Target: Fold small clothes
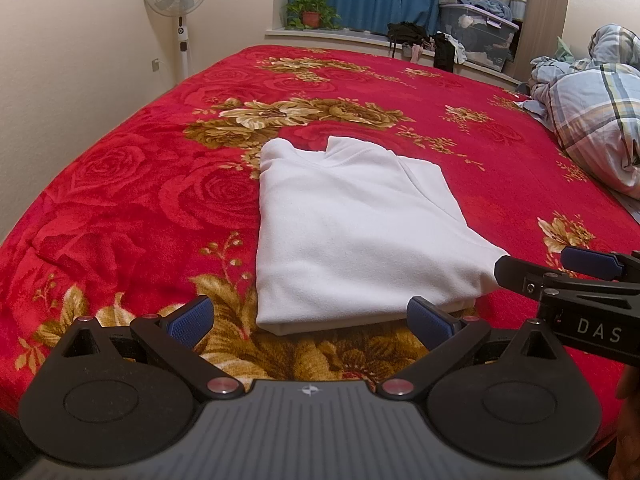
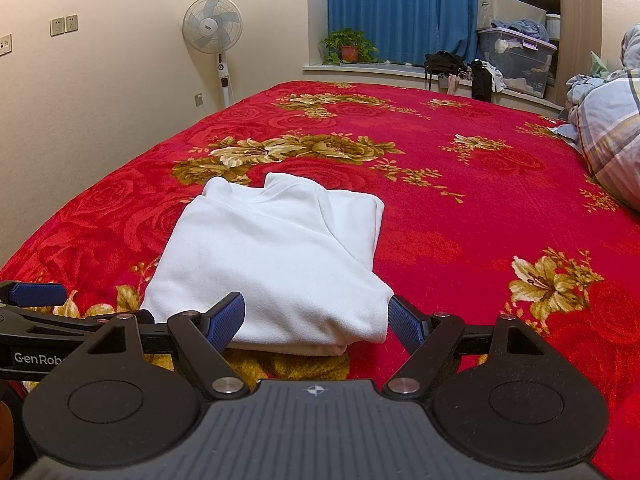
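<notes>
a white garment (image 1: pixel 352 228) lies folded mid-blanket (image 1: pixel 132 184), its near hem before the left gripper (image 1: pixel 310 316) and right gripper (image 2: pixel 316 318), both spread wide and empty; next, likely pinching that hem for a final fold.

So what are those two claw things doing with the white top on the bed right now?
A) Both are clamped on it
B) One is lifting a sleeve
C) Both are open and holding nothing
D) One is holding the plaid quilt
C: the left gripper and right gripper both have their jaws spread wide near the near edge of the folded white top, which lies flat on the red blanket, ungripped.
</notes>
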{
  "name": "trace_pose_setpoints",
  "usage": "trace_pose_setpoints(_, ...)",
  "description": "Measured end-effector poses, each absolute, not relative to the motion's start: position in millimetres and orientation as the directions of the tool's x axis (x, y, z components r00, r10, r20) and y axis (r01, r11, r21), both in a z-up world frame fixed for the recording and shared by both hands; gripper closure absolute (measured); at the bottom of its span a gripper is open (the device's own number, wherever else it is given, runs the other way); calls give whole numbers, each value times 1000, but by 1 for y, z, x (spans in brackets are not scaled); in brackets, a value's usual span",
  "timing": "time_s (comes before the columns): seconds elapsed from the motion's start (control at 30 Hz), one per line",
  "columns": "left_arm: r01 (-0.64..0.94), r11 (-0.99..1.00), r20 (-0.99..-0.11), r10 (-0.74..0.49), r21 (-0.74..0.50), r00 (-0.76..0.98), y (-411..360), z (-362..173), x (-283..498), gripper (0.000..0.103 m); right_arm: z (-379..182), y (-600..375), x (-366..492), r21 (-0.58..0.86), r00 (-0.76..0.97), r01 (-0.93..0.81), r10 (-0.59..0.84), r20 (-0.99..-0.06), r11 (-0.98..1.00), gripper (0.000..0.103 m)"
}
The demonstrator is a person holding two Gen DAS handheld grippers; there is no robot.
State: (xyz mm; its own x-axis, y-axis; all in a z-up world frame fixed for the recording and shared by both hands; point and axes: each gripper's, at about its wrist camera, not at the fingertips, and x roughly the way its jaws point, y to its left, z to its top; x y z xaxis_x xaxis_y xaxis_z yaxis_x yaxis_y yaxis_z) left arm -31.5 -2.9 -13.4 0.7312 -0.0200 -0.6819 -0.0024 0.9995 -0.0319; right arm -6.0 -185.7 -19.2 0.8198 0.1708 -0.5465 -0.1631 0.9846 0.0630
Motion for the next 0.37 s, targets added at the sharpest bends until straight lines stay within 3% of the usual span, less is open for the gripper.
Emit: trace_pose_setpoints(0.37, 1, 1000, -679, -21, -29, 734, -3, -15, -31, 0, -19, -186, -6, 65, 819, -164, 172, -547, 984, 23)
